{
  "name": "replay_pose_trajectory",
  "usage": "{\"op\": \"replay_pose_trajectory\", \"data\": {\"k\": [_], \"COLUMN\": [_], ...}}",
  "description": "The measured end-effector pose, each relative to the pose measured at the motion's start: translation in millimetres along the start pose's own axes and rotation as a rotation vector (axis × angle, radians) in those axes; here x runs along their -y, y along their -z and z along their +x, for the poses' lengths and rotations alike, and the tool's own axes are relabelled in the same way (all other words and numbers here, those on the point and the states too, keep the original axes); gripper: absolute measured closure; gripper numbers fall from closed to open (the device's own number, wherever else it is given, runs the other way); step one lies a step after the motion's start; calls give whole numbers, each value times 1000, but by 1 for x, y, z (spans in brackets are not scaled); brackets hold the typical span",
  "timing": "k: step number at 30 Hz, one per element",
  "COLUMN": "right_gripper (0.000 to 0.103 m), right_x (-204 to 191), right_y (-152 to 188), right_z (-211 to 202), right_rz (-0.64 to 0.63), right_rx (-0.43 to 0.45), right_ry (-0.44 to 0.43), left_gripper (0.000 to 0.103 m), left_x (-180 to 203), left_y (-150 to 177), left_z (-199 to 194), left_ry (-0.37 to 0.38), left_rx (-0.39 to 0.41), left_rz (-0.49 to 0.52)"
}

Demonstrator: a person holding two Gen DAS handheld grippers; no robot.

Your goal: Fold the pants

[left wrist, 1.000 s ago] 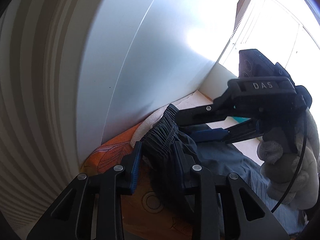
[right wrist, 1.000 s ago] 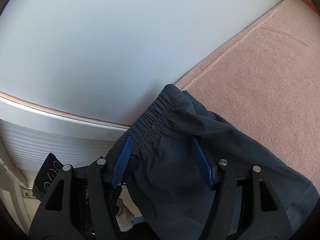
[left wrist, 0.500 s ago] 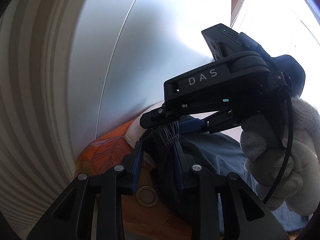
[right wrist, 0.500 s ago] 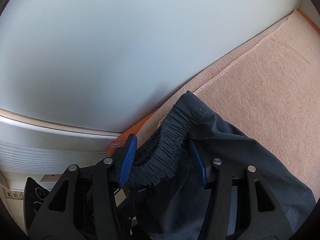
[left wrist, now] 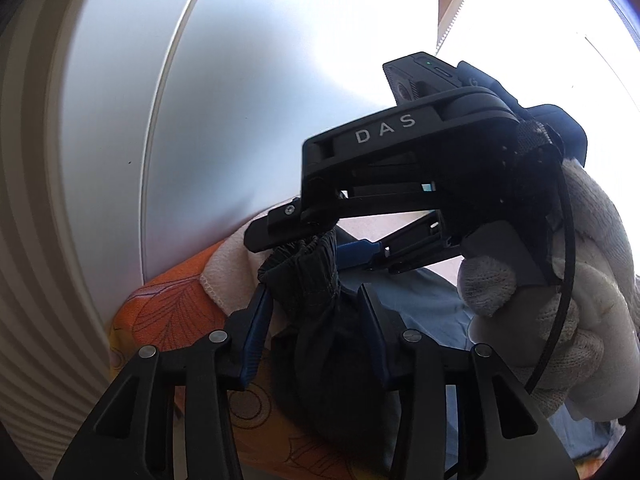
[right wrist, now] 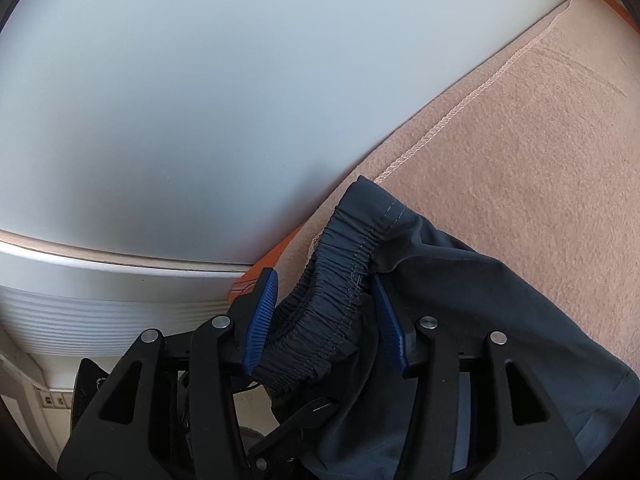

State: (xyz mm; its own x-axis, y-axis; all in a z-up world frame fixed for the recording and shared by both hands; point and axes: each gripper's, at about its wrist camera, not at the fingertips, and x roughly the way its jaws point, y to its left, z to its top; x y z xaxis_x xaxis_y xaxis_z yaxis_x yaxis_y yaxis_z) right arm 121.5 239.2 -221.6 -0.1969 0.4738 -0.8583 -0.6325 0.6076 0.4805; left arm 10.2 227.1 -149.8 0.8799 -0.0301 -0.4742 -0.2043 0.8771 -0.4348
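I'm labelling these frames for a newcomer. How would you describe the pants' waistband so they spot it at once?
Start at the beige blanket lying against the pale wall. On it lie dark pants; their near end is the waistband, bunched between two hand-held grippers. Unlike the smooth fabric around it, it is tightly gathered elastic with stitched rows.

The dark pants (right wrist: 460, 320) ran off the lower right of the right wrist view, their legs unseen. In the left wrist view, the window (left wrist: 540, 20) at upper right was blown out, and the gloved hand (left wrist: 560, 340) was cut by the right edge.
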Motion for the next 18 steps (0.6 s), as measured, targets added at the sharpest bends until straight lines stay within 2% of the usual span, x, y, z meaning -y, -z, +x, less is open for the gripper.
{"op": "replay_pose_trajectory", "data": {"k": [2, 6, 9, 11, 15, 18], "right_gripper": [40, 40, 58, 77, 85, 85], "right_x": [-2, -8, -6, 1, 14, 21], "right_y": [-3, -5, -1, 2, 7, 16], "right_z": [0, 10, 14, 8, -11, -32], "right_rz": [-5, -35, -41, -22, 6, 19], "right_rx": [-20, -35, -35, -24, 29, 77], "right_ry": [1, 38, 62, 66, 21, -16], "left_gripper": [65, 65, 65, 65, 65, 65], "left_x": [6, 14, 23, 22, 19, 12], "left_y": [-1, 0, 8, 4, 3, 3], "left_z": [4, 6, 7, 9, -3, -16], "left_ry": [14, 52, 62, 63, 59, 53], "left_rx": [0, -21, -33, -37, -31, -32], "left_rz": [20, 51, 53, 48, 46, 54]}}
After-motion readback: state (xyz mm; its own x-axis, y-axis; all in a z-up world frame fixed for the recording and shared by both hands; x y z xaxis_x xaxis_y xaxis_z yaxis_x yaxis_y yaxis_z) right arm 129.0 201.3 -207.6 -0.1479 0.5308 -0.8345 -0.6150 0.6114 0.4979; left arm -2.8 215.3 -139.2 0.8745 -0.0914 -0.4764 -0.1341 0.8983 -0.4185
